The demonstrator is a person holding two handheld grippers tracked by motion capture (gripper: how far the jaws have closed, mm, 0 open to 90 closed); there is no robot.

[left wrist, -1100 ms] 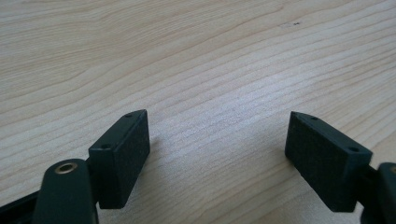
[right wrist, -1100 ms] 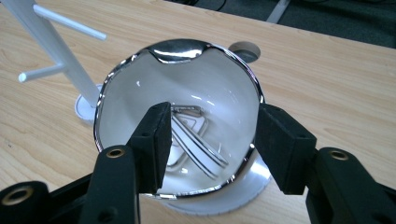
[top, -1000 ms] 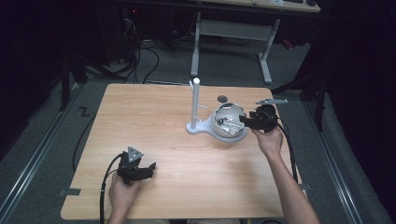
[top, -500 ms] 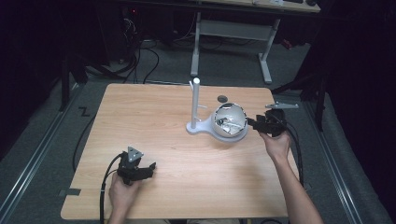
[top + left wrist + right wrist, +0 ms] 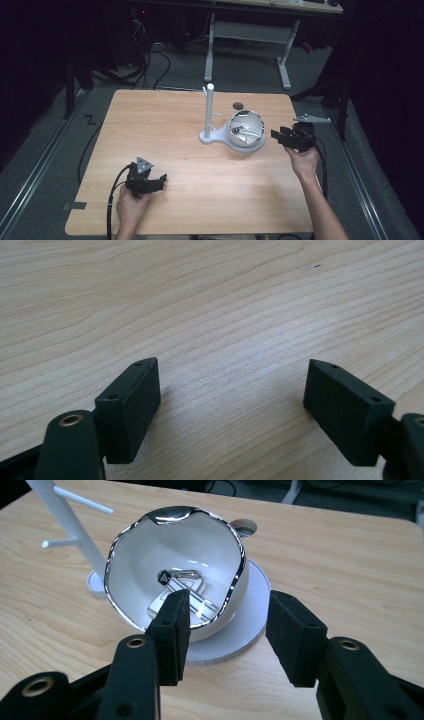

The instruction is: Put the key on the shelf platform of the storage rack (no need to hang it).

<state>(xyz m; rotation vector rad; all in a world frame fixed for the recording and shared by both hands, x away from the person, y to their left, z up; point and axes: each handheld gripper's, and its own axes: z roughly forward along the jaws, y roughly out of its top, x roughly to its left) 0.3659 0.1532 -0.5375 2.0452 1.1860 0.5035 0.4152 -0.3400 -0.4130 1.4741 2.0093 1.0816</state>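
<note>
- While the left gripper (image 5: 161, 179) rests near the front left corner of the wooden table (image 5: 165, 125) in the high view, the right gripper (image 5: 274, 134) sits just beside the right rim of the silver-edged bowl (image 5: 246, 128), apart from it. The bowl stands on the round white base (image 5: 256, 146) of a white stand whose post (image 5: 209, 110) rises just to its left. Something shiny lies inside the bowl. The right gripper's jaws point toward the bowl and have just been closing, with nothing between them. The left gripper is well apart from the bowl.
- Seen through the left gripper view, the left gripper (image 5: 232, 385) has its jaws spread wide over bare table (image 5: 210, 300), with only wood grain in the gap.
- Seen through the right gripper view, the right gripper (image 5: 227, 617) is partly spread and pinches nothing; the bowl (image 5: 145, 555) lies just beyond and to the left of the gap, its near rim behind the left pad. A metal ring with a dark stone (image 5: 175, 577) lies on the bowl's floor, on a shiny flat piece. The white base (image 5: 250, 615) shows between the jaws, and the post (image 5: 65, 520) stands at the upper left.
</note>
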